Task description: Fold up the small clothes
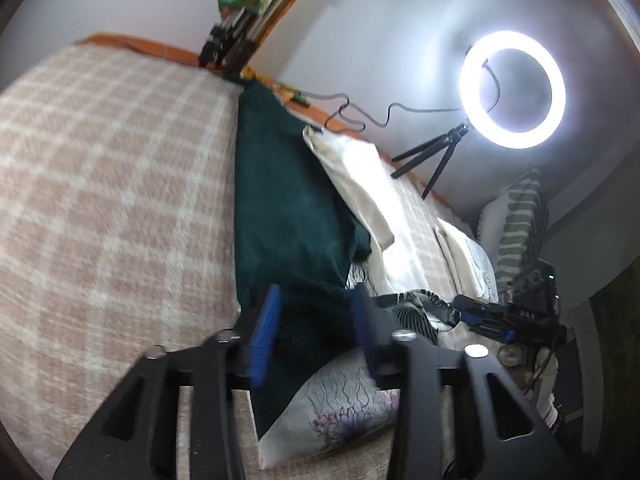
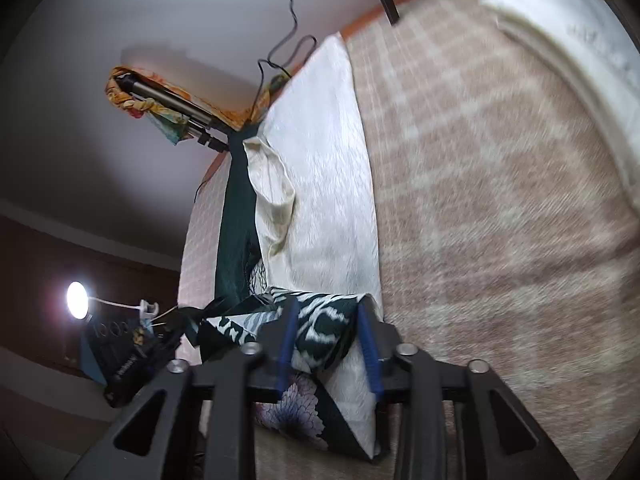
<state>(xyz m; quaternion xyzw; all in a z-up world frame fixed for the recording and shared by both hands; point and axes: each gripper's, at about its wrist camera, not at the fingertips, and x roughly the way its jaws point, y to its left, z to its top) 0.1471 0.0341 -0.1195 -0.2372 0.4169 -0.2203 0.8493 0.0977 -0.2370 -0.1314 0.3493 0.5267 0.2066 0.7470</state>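
A dark green garment [image 1: 288, 204] lies stretched on the checked bed cover [image 1: 104, 184], beside a cream cloth [image 1: 360, 184]. My left gripper [image 1: 316, 320] stands with its blue pads [image 1: 266, 332] apart around the garment's near edge. In the right wrist view the same green garment [image 2: 236, 216] runs away from me next to the cream cloth [image 2: 320, 168]. My right gripper [image 2: 328, 344] has its blue pads [image 2: 370, 352] apart around a green-and-white patterned fold [image 2: 316, 324]. Whether either gripper pinches the cloth is unclear.
A lit ring light on a small tripod [image 1: 512, 88] stands at the bed's far edge, with a cable [image 1: 360, 116]. A floral pillow [image 1: 336, 412] lies under the grippers. A striped cushion [image 1: 520, 220] and a white pillow [image 2: 568, 24] lie at the side. A lamp [image 2: 78, 299] glows left.
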